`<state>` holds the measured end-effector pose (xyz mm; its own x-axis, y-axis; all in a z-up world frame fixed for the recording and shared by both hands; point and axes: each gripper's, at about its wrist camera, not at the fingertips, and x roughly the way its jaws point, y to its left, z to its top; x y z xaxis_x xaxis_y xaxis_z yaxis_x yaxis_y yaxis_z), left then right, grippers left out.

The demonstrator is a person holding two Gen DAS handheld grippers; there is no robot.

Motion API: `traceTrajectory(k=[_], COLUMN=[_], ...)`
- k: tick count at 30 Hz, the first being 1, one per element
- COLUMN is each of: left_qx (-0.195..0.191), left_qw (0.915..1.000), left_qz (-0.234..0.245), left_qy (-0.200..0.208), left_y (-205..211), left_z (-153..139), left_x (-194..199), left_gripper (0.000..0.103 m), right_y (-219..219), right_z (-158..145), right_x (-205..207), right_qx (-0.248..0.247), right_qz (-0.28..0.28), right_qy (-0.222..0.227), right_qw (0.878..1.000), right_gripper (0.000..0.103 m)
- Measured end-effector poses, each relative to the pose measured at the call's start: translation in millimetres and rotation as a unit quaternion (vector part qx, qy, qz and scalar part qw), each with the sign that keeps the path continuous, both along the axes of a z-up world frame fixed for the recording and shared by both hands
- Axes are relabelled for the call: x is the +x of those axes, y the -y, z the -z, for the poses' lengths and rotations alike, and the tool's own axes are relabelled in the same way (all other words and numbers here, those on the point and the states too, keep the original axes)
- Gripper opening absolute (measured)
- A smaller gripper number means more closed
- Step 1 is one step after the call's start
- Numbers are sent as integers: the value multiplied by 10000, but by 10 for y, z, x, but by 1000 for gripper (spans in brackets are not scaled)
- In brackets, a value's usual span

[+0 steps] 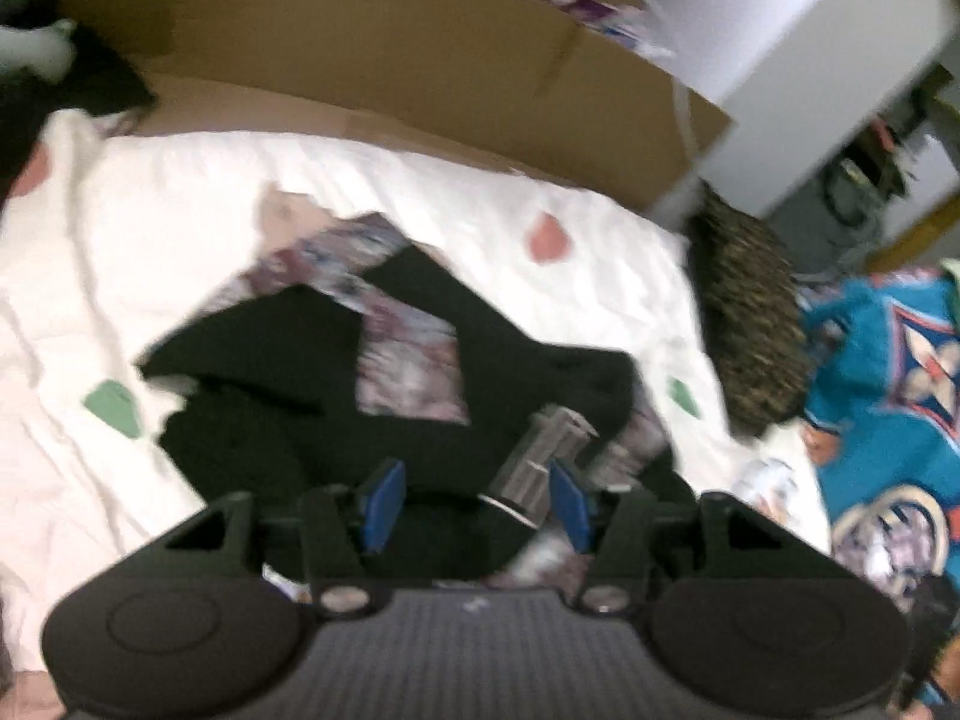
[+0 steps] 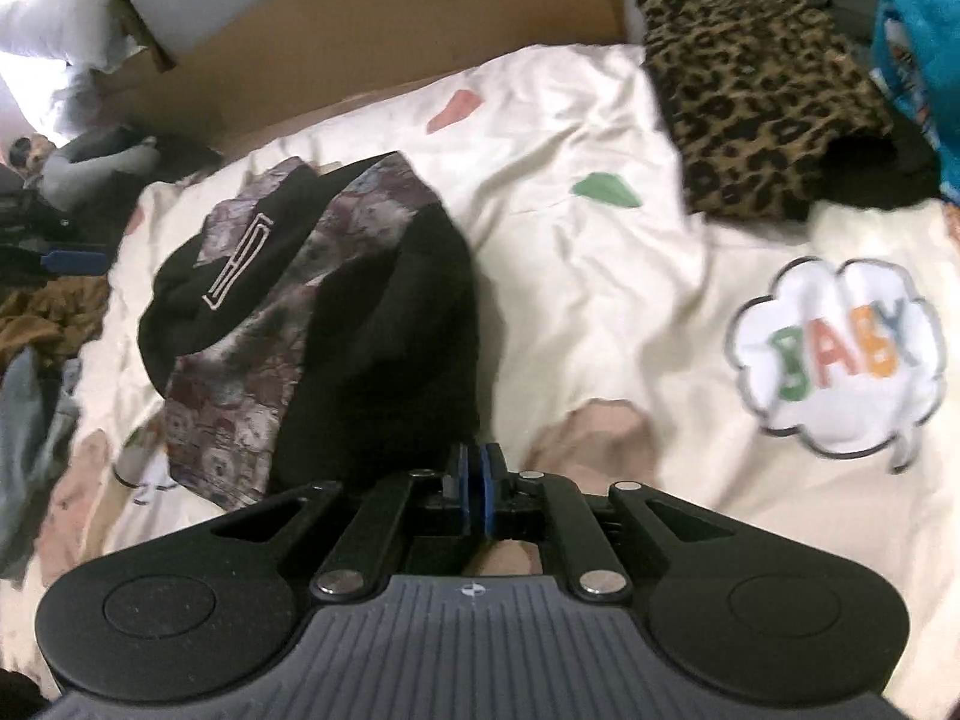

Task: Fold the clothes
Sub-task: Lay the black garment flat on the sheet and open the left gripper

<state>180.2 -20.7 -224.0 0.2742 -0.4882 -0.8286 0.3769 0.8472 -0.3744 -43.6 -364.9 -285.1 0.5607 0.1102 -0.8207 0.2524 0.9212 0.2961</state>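
Observation:
A black garment point(image 1: 288, 372) with purplish printed panels lies crumpled on the cream blanket point(image 1: 150, 228). My left gripper point(image 1: 474, 498) hangs just over its near part, jaws open, blue pads point(image 1: 381, 501) apart, black cloth beneath the gap but not pinched. In the right wrist view the same garment point(image 2: 384, 312) sits in a heap left of centre, a white line logo point(image 2: 237, 264) on its black fold. My right gripper point(image 2: 477, 492) is at the garment's near right edge, its blue pads pressed together; I see no cloth between them.
A leopard-print cushion point(image 2: 756, 96) lies at the blanket's far right, with teal printed cloth point(image 1: 888, 348) beyond it. A "BABY" cloud patch point(image 2: 840, 354) is sewn on the blanket. Cardboard point(image 2: 372, 30) stands behind the bed. Loose clothes point(image 2: 42, 348) pile up at the left.

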Motion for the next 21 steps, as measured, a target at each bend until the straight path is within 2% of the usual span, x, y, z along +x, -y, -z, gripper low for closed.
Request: traceTrajectory(k=[2,4,6,8,12,17,21], left_qx=[-12,26,149,155,132,-35,-24], left_qw=[9998,9993,9979,9967,9965,9965,9964], left_qz=[-174,-361,-630,-787,-806,-761,-739], left_qy=[35,74,47,-120,-185,-348,-406], left_y=[-64,-118,-166,-206,-254,-282,-294], left_z=[94,200,322,450,573,674,718], left_x=[75,122,138,152,94,6,-22], left_gripper=[57,57,57,57,58,59,59], right_y=[43,86,65,-47,-367,-506,-625], right_z=[-94,-196,-290,-367,-452,-423,-344], right_x=[-24,-32,27,128,399,641,728], right_qx=[-117,-208,-105,-41,-123,67,29], right_qz=[30,85,54,-92,-502,-444,-455], right_qy=[13,55,101,162,166,-68,-233], right_qw=[9999,9997,9999,9998,9985,9990,9987], right_gripper=[24,30,32,45,49,52,56])
